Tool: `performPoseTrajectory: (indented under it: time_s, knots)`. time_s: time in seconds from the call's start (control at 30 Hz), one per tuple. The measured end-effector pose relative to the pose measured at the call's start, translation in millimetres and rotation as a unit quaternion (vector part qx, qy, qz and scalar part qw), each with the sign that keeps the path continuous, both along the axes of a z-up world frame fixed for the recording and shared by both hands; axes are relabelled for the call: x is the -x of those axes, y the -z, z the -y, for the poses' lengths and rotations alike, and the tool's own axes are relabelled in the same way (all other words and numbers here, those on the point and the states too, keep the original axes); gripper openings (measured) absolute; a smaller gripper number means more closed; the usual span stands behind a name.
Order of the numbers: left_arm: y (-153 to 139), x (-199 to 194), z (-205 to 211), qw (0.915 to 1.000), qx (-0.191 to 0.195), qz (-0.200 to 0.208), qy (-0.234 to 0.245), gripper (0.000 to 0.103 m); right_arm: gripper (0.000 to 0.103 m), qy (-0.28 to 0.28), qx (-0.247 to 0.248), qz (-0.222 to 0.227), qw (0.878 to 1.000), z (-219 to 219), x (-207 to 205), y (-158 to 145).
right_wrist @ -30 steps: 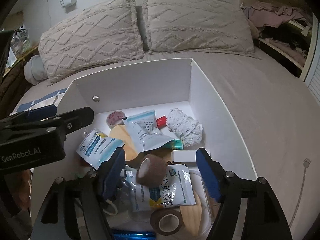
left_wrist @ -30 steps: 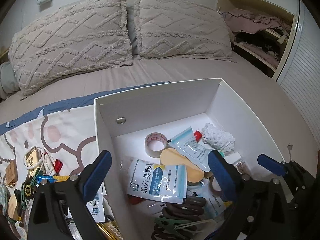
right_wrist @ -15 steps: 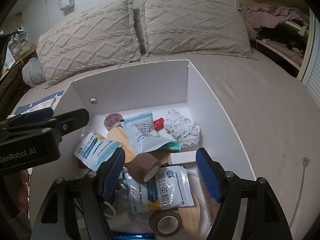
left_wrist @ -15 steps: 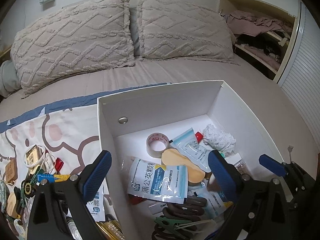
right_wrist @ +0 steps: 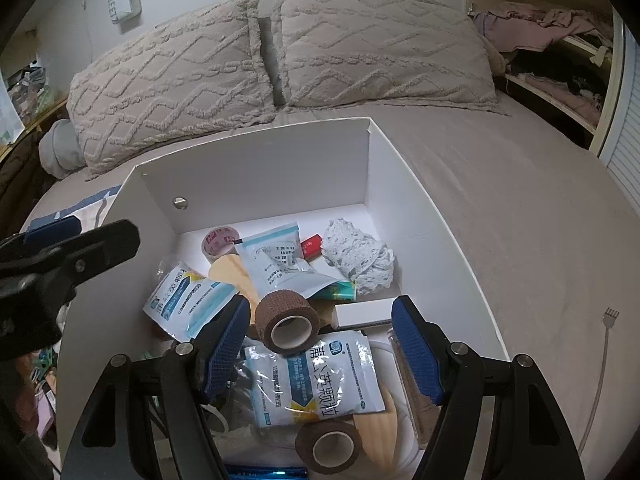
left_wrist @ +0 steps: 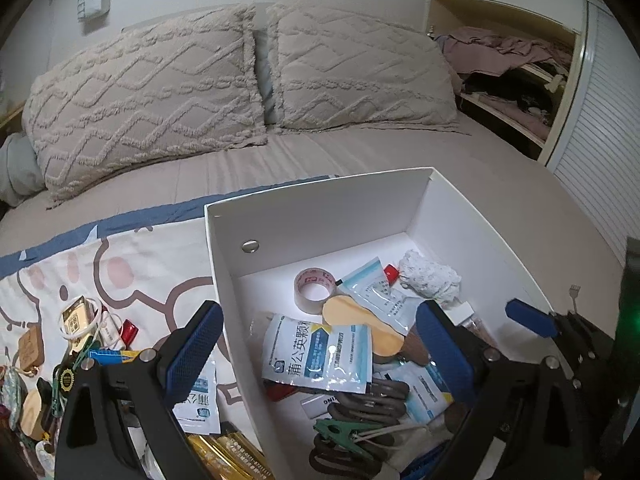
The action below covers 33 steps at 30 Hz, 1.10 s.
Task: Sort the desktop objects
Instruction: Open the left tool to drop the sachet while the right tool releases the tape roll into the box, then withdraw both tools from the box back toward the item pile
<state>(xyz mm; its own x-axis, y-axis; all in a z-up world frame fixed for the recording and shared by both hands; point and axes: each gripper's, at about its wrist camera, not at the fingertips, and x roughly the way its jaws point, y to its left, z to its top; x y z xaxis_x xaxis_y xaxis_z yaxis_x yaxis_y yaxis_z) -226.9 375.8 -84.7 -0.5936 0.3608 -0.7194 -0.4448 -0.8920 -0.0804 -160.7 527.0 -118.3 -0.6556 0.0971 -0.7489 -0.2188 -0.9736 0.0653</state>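
White cardboard box (right_wrist: 408,200) on the bed, crowded with small items, under both spread grippers.

Blue-padded right gripper (right_wrist: 320,346) slack and empty, jaws apart above the box's near end; directly beneath, a blue-and-white sachet (right_wrist: 316,384); just beyond the tips, a brown bandage roll (right_wrist: 286,322) lying loose, not pinched. Further ahead, a clear zip pouch (right_wrist: 276,258), a tape roll (right_wrist: 219,240), a small red item (right_wrist: 311,246) and a crumpled white cloth (right_wrist: 358,256) by the far wall. Left gripper (left_wrist: 316,350) likewise spread and empty, straddling the box's left wall, one finger outside over the cartoon-print blanket (left_wrist: 120,264) and its scattered clutter (left_wrist: 80,332). Beyond, two knit pillows (left_wrist: 248,80).
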Motion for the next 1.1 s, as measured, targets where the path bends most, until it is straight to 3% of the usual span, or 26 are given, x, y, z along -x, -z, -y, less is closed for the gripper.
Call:
performPoseTrajectory:
  time_s: [0.23,0.33,0.53,0.6,0.93,1.1]
  knots:
    - [1,-9,6,1.0000,-0.003,0.006,-0.004,0.098,0.073,-0.003,0.006,-0.006,1.000,0,-3,-4]
    - [-2,-14,11,1.0000,-0.001,0.002,-0.004,0.098,0.086,0.003,0.011,-0.005,1.000,0,-6,-7]
    - [-6,-19,24,0.9999,-0.003,-0.001,-0.011,0.098,0.089,0.014,0.008,-0.008,1.000,4,-12,-13]
    - [-7,-21,28,0.9999,-0.007,0.001,-0.014,0.098,0.103,0.013,-0.002,-0.005,1.000,8,-15,-15]
    - [-15,-40,51,0.9997,-0.016,-0.007,-0.019,0.098,0.103,0.040,-0.025,-0.023,0.999,8,-40,-40]
    - [-20,-45,71,0.9989,-0.030,-0.004,-0.034,0.103,0.103,0.048,-0.037,-0.024,0.998,10,-51,-47]
